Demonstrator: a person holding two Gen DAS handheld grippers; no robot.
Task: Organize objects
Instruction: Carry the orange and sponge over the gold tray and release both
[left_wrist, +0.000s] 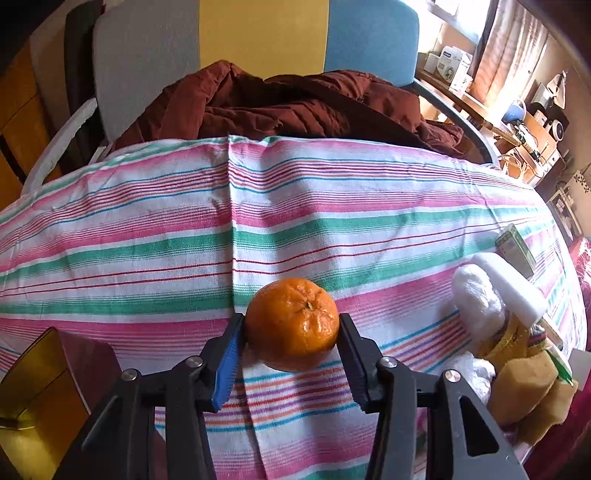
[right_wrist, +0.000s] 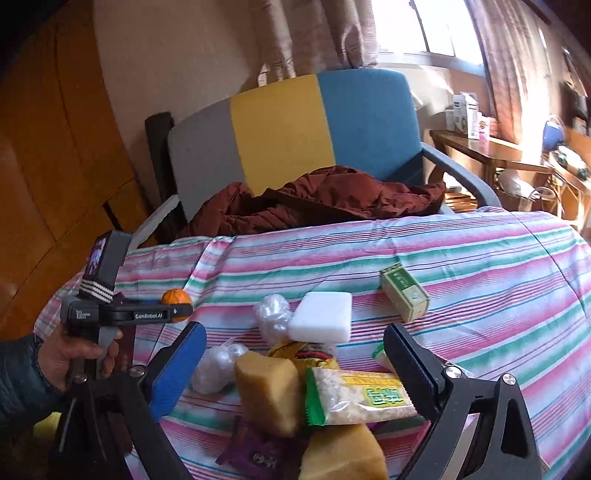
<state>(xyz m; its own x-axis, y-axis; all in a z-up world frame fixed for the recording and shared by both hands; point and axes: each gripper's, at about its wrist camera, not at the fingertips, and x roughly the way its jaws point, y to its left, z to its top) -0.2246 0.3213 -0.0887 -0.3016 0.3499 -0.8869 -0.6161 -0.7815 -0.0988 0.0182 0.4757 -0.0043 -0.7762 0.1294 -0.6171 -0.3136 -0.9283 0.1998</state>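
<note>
1. Left gripper (left_wrist: 291, 325): jaws pinching the orange (left_wrist: 291, 323), one finger pressed on each flank of the fruit, stem dimple facing up and toward the camera.
2. Orange located near the front-left part of the striped tablecloth (left_wrist: 147, 221), underside at cloth level; contact with the cloth not determinable. Same fruit visible from the right wrist view between the left gripper's tips (right_wrist: 176, 297).
3. Left hand (right_wrist: 74, 354) wrapped round the left gripper's handle, dark quilted sleeve at the wrist.
4. Right gripper (right_wrist: 295, 354): jaws spread wide, nothing between the pads, positioned above a heap of goods at the table's near edge.
5. Heap contents: green-ended snack packet (right_wrist: 360, 397) lying across the top; tan block (right_wrist: 267, 391) just left of it, touching; second tan block (right_wrist: 343, 458) below; purple wrapper (right_wrist: 255, 456) at lower left; yellow packet (right_wrist: 299, 350) behind; clear plastic bundles (right_wrist: 271, 314) at the back left.
6. White foam block (right_wrist: 321, 321) resting against the heap's rear, beside the plastic bundle.
7. Green carton (right_wrist: 404, 295) lying apart from the heap, farther back and to the right.
8. Gold box (left_wrist: 33, 398) at the left gripper's left, near the table edge.
9. Armchair (right_wrist: 280, 140) with grey, yellow and blue panels behind the table, brown jacket (right_wrist: 325, 203) piled on its seat.
</note>
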